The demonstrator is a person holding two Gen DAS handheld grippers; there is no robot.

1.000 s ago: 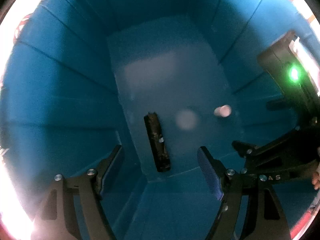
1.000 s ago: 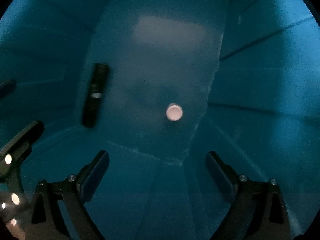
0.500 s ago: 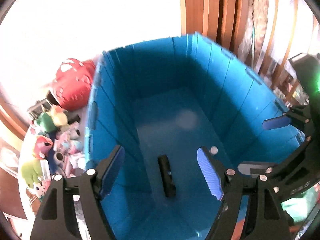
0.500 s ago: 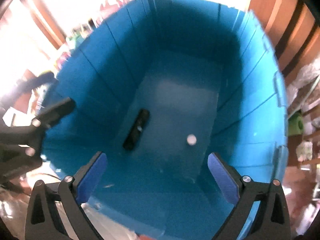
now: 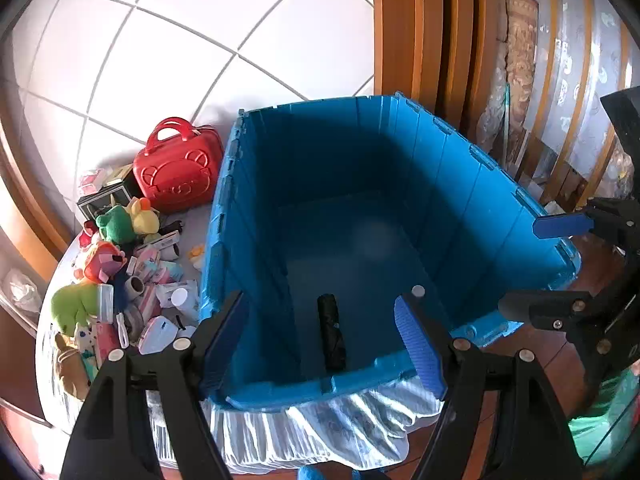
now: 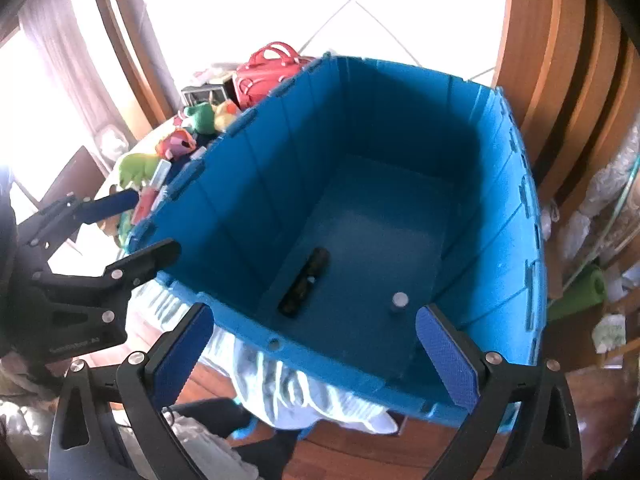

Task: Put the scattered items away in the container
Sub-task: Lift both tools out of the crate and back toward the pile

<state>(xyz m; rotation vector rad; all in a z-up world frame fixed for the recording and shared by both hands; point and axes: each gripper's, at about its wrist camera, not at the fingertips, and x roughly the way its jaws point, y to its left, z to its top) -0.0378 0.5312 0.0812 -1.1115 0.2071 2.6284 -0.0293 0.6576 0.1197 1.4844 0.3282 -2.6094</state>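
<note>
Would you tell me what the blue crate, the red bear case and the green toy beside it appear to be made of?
Blue crate: rigid moulded plastic, matte, judging by its ribbed walls and hinge lugs along the rim. Red bear case: hard glossy plastic, probably; it shows bright highlights and an embossed face. Green toy: soft plush fabric by its fuzzy, dull surface.

Blue crate [image 5: 460,184], bright toys beside it.
The case [image 5: 176,168] was red, the plush frog [image 5: 114,222] green, the duck [image 5: 144,214] yellow; the tongs' pads [image 6: 448,356] were blue and dimpled, the floor [image 5: 180,32] white-tiled.
</note>
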